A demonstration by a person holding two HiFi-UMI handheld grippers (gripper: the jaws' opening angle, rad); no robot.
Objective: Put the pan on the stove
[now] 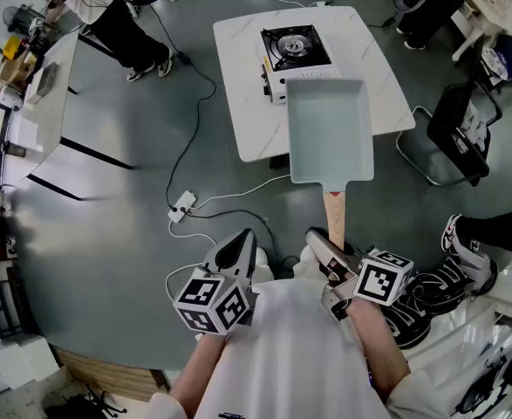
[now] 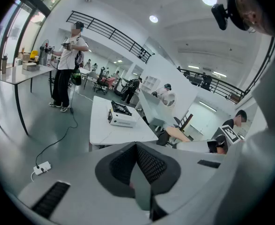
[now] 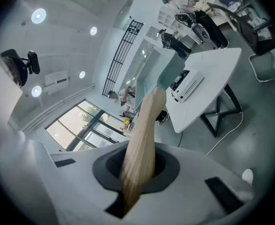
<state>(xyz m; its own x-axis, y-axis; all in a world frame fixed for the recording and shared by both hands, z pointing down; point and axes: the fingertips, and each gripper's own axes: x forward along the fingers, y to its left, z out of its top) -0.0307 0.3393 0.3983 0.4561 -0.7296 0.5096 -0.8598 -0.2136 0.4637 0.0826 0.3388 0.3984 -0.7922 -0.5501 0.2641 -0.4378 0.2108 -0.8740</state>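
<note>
We face the white desk (image 1: 242, 112), and over its near edge we hold the pale rectangular pan (image 1: 330, 133) raised in the air, not resting on anything, its far rim by the near side of the stove (image 1: 296, 55). The stove sits at the middle of the desk's far edge. Our right gripper (image 1: 324, 244) has its fingers pinching the pan's wooden handle (image 3: 139, 144). Our left gripper (image 1: 238, 253) hangs beside it, short of the desk, fingers pressed together with nothing between them.
</note>
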